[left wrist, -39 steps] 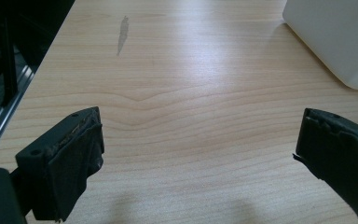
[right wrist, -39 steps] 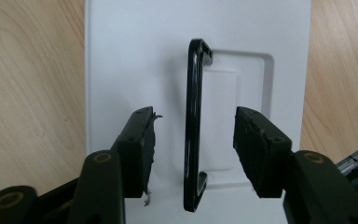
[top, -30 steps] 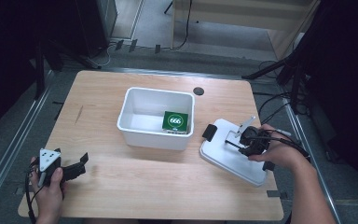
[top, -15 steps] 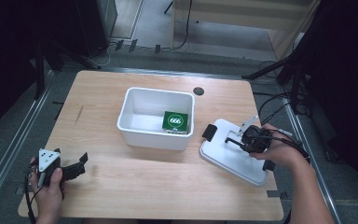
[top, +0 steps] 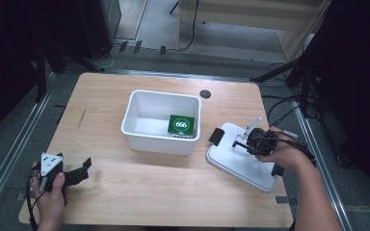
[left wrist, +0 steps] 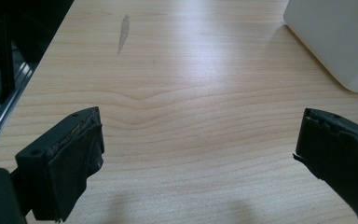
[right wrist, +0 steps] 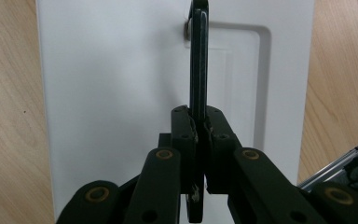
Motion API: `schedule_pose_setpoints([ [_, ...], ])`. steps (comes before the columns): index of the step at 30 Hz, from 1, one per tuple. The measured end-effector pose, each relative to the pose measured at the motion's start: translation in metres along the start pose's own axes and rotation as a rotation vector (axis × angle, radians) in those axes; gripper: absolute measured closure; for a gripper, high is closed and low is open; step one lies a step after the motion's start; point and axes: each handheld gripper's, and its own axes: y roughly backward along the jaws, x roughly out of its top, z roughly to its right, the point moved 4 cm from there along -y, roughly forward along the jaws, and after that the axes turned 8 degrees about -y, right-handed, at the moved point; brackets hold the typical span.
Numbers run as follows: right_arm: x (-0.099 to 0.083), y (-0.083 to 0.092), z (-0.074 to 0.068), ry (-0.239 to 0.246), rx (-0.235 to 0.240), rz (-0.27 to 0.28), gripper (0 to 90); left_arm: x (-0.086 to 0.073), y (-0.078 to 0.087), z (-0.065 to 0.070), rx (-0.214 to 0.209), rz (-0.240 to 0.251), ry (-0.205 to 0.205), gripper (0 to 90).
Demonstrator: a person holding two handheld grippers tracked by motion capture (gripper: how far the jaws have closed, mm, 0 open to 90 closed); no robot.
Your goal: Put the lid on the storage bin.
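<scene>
Right gripper has just been closing and is now clamped on the lid handle, likely to lift it; lid lies flat right of the bin. Left gripper idles left of the bin, jaws wide apart, nothing between

A white bin stands mid-tabletop. Inside lies a green "666" card. A dark disc sits behind.

Your white lid carries a black handle and lies on the pale wood-grain table. The white bin holds a green card printed with a white circle.
</scene>
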Motion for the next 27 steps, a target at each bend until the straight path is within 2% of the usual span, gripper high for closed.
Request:
schedule_pose_setpoints([
  [6,-0.003,0.003,0.002,0.018,0.002,0.011,85.4,0.0,0.0,-0.001,-0.003,0.0,0.005,1.6],
  [10,-0.003,0.011,0.003,0.036,0.006,0.022,85.3,0.0,0.0,0.0,-0.003,0.001,0.002,1.6],
  [14,-0.001,0.021,0.004,0.062,-0.004,0.036,85.4,0.0,0.0,0.0,-0.002,-0.002,-0.002,1.6],
  [21,0.004,0.039,0.007,0.075,-0.001,0.046,85.4,0.0,0.0,0.0,-0.002,-0.002,-0.004,1.6],
  [27,0.012,0.061,0.011,0.098,-0.017,0.071,85.4,0.0,0.0,0.0,-0.004,-0.003,-0.004,1.6],
])
